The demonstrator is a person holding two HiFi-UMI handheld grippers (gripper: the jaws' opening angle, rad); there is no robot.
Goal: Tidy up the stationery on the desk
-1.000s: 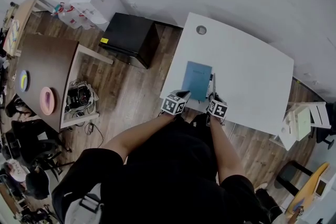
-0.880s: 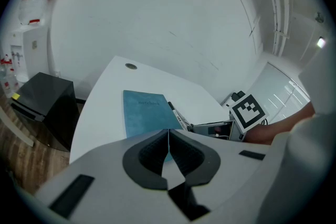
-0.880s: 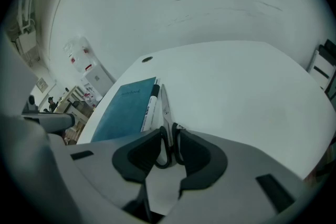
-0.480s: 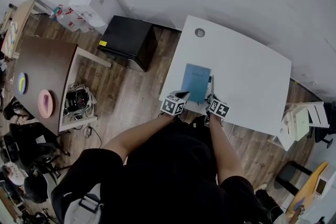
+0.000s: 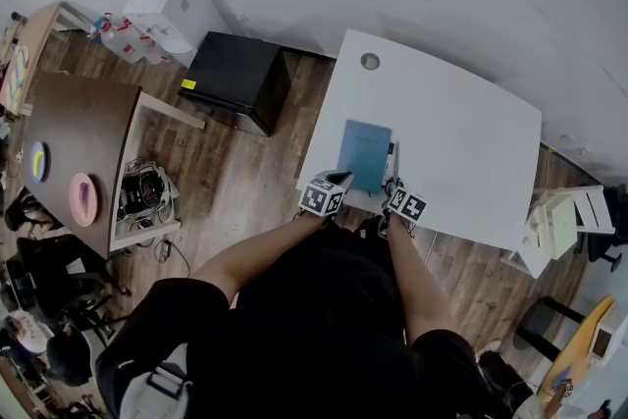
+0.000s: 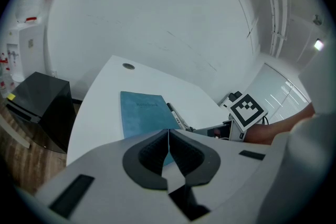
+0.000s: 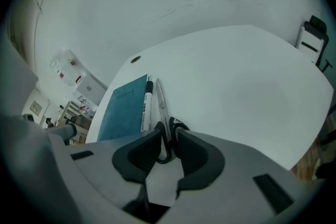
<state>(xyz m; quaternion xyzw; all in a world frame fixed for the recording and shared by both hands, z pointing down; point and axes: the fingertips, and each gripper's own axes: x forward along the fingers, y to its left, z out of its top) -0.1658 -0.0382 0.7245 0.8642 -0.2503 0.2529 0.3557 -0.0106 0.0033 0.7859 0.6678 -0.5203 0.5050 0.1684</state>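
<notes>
Jaws of R gripper (image 7: 168, 132) stand a bit apart w/ the scissors' (image 7: 160, 105) black handle loop btwn them; they have just been opening. Pads sit close on both sides of the loop, but no squeeze shows. Jaws of L gripper (image 6: 168, 132) are pressed together, tip to tip, nothing btwn them.

Both grippers hang over the near edge of the white desk (image 7: 236, 92), L one at the near-left corner, R one just beside it to the right. Each points down and away toward the far edge. Marker cubes face up in the head view, w/ the person's forearms behind them.

Three stationery items lie in a row by the near-left corner, long sides parallel, all running from near edge toward far edge:
- notebook (image 7: 123, 110), teal cover, closed, flat, nearest the left edge. Its near end sits under L gripper's tips in the L gripper view.
- pen (image 7: 146, 105), white barrel w/ black cap, tight along the notebook's right side; touching or not, can't tell.
- scissors, closed, flat on the desk, just right of the pen, blades toward the far edge, handle at the near edge.

Round grey grommet (image 5: 370, 61) sits in the desk's far-left corner. Black cabinet (image 5: 235, 78) stands on the wood floor (image 5: 245, 182) just off the left edge.
</notes>
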